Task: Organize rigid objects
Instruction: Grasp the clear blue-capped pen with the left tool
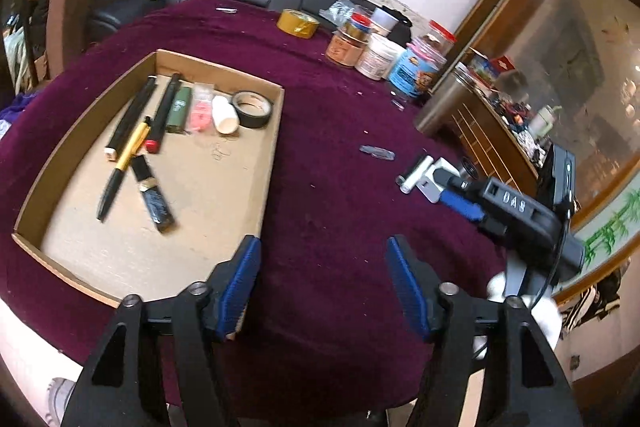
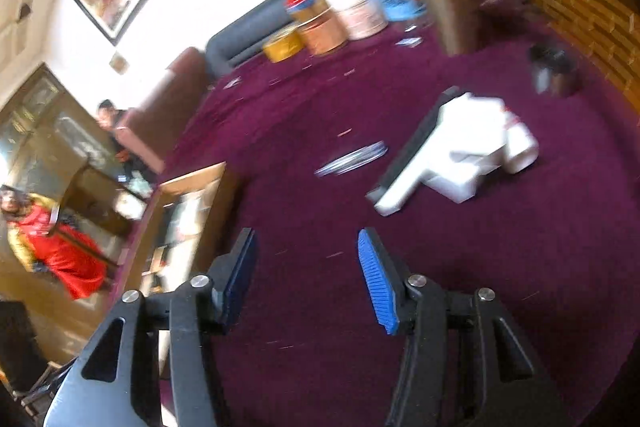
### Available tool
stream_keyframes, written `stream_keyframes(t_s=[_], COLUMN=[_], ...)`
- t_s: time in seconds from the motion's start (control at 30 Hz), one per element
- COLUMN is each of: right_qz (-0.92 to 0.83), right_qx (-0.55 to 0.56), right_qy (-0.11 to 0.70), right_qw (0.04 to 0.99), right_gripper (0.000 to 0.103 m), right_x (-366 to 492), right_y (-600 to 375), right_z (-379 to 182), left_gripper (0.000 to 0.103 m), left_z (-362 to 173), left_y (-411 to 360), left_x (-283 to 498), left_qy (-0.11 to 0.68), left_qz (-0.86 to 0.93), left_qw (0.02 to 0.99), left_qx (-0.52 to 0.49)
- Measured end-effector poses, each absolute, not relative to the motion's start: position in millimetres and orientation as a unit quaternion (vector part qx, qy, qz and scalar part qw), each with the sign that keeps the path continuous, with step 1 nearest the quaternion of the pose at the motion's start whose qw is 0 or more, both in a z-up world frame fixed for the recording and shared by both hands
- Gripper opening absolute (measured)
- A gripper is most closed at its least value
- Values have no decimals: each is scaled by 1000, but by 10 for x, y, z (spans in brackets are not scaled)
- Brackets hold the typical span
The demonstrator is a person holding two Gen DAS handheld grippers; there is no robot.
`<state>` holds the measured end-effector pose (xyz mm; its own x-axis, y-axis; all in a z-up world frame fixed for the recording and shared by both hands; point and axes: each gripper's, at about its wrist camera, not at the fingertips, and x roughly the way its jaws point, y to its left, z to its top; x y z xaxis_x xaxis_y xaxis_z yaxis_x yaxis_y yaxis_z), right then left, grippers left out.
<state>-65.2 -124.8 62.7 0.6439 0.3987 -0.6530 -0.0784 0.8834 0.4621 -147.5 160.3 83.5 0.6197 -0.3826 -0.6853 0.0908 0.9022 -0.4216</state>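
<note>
Cardboard is what I see first: a shallow cardboard tray [image 1: 276, 131] lying on the maroon tablecloth [image 1: 328, 187], in the left half of my left wrist view. Inside it, toward its far end, lie two black markers [image 1: 160, 111], a yellow-and-black pen [image 1: 122, 167], a green lighter [image 1: 179, 109], a pink packet [image 1: 200, 113], a small white bottle [image 1: 224, 115], a roll of black tape [image 1: 252, 109] and a dark flat stick [image 1: 154, 199].

My left gripper [image 1: 322, 283] hangs over the tray's near right corner, fingers spread, nothing between them.

At centre right, the right gripper [image 1: 452, 189] reaches toward a white handheld device [image 2: 460, 155] lying on the cloth. In the blurred right wrist view, its fingers [image 2: 376, 279] stand apart and empty, the device ahead of them, not touching.

A clear strip [image 1: 376, 151] lies just left of the device. Jars [image 1: 376, 55] and yellow tape [image 1: 298, 23] sit at the table's far edge.
</note>
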Motion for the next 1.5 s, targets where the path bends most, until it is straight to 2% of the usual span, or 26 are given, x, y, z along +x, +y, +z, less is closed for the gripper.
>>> stream_keyframes(t_s=[0.13, 0.33, 0.47, 0.57, 0.63, 0.8, 0.9, 0.97, 1.07, 1.17, 1.33, 1.5], right_qz=[103, 122, 105, 104, 123, 285, 270, 219, 142, 83, 42, 35], right_qx=[162, 115, 75, 89, 103, 165, 132, 115, 142, 176, 213, 218], right_qy=[420, 459, 486, 523, 522, 573, 518, 453, 369, 318, 289, 294], right_qw=[887, 873, 864, 841, 838, 751, 801, 857, 907, 928, 932, 930], right_gripper=[52, 52, 51, 54, 54, 54, 54, 54, 61, 62, 62, 62], right_x=[-407, 272, 815, 1054, 969, 474, 121, -47, -179, -281, -352, -299], right_y=[-1390, -1115, -880, -834, -795, -593, -753, -989, -1394, -1727, -1978, -2071], right_z=[677, 599, 377, 146, 167, 118, 363, 574, 744, 736, 566, 542], left_gripper=[61, 61, 61, 61, 61, 61, 61, 61, 61, 61, 61, 60], left_z=[709, 690, 630, 592, 569, 494, 464, 470, 495, 475, 299, 88], left_y=[1425, 1294, 1349, 1445, 1523, 1612, 1554, 1479, 1330, 1103, 856, 541], left_x=[-1413, -1438, -1420, -1377, -1340, -1188, -1091, -1005, -799, -507, -21, 300], left_qy=[443, 446, 449, 452, 453, 458, 463, 468, 475, 489, 508, 506], left_qz=[-153, -161, -158, -152, -148, -151, -166, -174, -181, -178, -142, -97], left_qw=[866, 867, 865, 865, 864, 860, 855, 853, 852, 848, 842, 856], left_qx=[-177, -156, -156, -159, -162, -169, -163, -152, -127, -98, -111, -51])
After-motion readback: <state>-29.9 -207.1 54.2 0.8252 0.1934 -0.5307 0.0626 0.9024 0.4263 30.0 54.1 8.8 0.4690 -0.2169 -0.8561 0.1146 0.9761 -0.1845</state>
